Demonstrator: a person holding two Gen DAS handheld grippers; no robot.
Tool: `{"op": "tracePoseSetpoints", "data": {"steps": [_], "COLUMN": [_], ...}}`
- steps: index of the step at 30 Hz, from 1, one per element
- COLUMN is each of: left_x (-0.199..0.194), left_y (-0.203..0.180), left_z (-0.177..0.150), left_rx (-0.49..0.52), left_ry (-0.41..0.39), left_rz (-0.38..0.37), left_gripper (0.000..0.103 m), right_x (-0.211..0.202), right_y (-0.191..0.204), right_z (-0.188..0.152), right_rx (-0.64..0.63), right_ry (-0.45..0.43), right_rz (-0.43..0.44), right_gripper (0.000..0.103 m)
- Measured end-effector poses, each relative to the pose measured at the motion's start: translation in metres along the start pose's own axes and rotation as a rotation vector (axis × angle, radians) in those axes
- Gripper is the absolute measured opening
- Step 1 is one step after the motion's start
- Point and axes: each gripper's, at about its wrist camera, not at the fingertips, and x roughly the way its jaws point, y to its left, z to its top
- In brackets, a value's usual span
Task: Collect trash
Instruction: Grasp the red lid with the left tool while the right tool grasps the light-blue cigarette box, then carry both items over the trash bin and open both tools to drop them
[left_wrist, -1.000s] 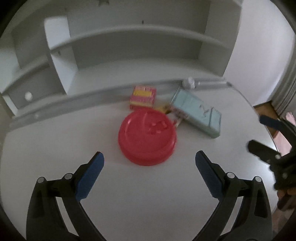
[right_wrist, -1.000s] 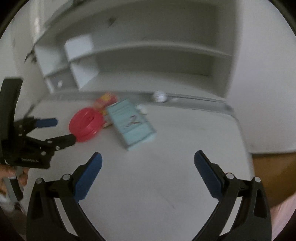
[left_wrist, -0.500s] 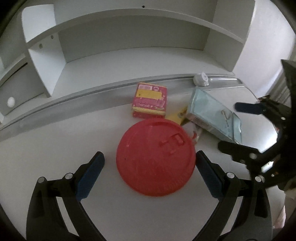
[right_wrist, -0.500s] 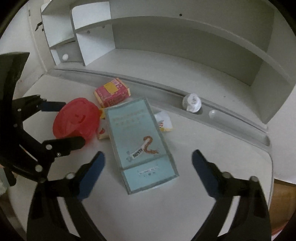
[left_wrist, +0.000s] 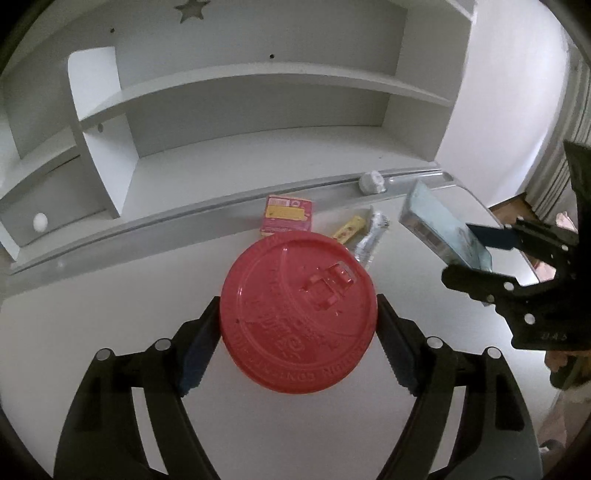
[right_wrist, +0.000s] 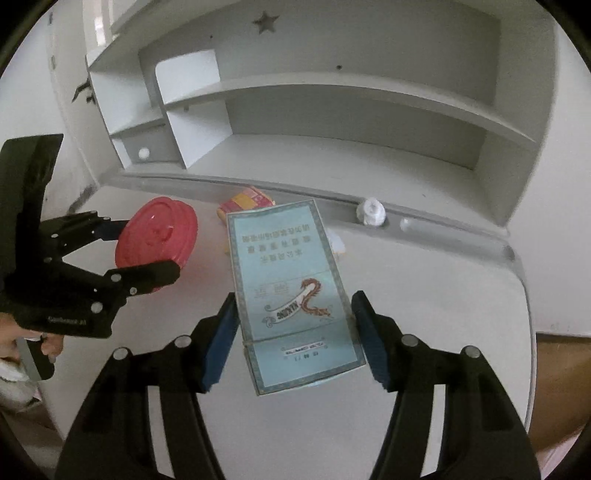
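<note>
A round red plastic lid (left_wrist: 295, 317) lies on the white desk (left_wrist: 110, 314). My left gripper (left_wrist: 297, 306) straddles it with jaws closing, and both blue pads (left_wrist: 199, 350) touch its rim. A flat light-blue box with a dragon print (right_wrist: 288, 280) sits between the closing jaws of my right gripper (right_wrist: 293, 302), its pads (right_wrist: 221, 339) against the box's long sides. The right wrist view has the left gripper (right_wrist: 147, 249) around the lid (right_wrist: 155, 232). In the left wrist view, the right gripper (left_wrist: 461, 254) is at the blue box (left_wrist: 439, 225).
Behind the lid lie a small pink-and-yellow box (left_wrist: 288, 218), a yellow wrapper (left_wrist: 349, 229) and a silvery wrapper (left_wrist: 371, 236). A white cap (right_wrist: 371, 214) rests in the groove at the desk's back. A white shelf unit (left_wrist: 258, 122) stands behind; the desk edge (right_wrist: 524, 280) curves at right.
Both grippers came forward over their items, the left to the red lid, the right to the blue box. Both pairs of jaws narrowed from wide open onto those items.
</note>
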Motion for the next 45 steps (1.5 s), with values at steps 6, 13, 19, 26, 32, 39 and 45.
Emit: {"op": "tracePoseSetpoints", "data": {"steps": [6,13,19,26,32,39,45], "left_x": [-0.022,-0.048,-0.065,-0.024,0.047,0.136,0.208], "left_y": [-0.052,-0.198,-0.360,-0.459,-0.488,-0.495,-0.466], "left_z": [-0.009,-0.020,-0.068,-0.122,-0.161,-0.198,-0.199], "left_rx": [0.051,0.274,0.567,0.679,0.686,0.633,0.543], "left_ry": [-0.020,-0.070,-0.065,0.038,0.186,0.354,0.470], "left_rz": [-0.094,-0.309,-0.498,-0.526,-0.483,-0.444,-0.354], "left_gripper": [0.078,0.078,0.078,0.078,0.078,0.078,0.078], "right_x": [-0.053,-0.196,-0.252,-0.234,-0.213,-0.158,-0.094], "right_y": [-0.010,-0.088,-0.165,-0.216,-0.226,-0.230,-0.244], "right_z": [-0.037,-0.124,-0.249,-0.371,-0.438,-0.470,-0.459], "right_rx": [0.113,0.465,0.865,1.183,1.238,1.293,1.293], "right_ry": [-0.063,-0.236,-0.282,-0.190,-0.034,0.078,0.208], "right_rz": [-0.019,-0.103,-0.123,-0.077,-0.118,-0.047,0.003], "right_gripper": [0.061,0.061,0.061,0.061,0.061,0.061,0.061]}}
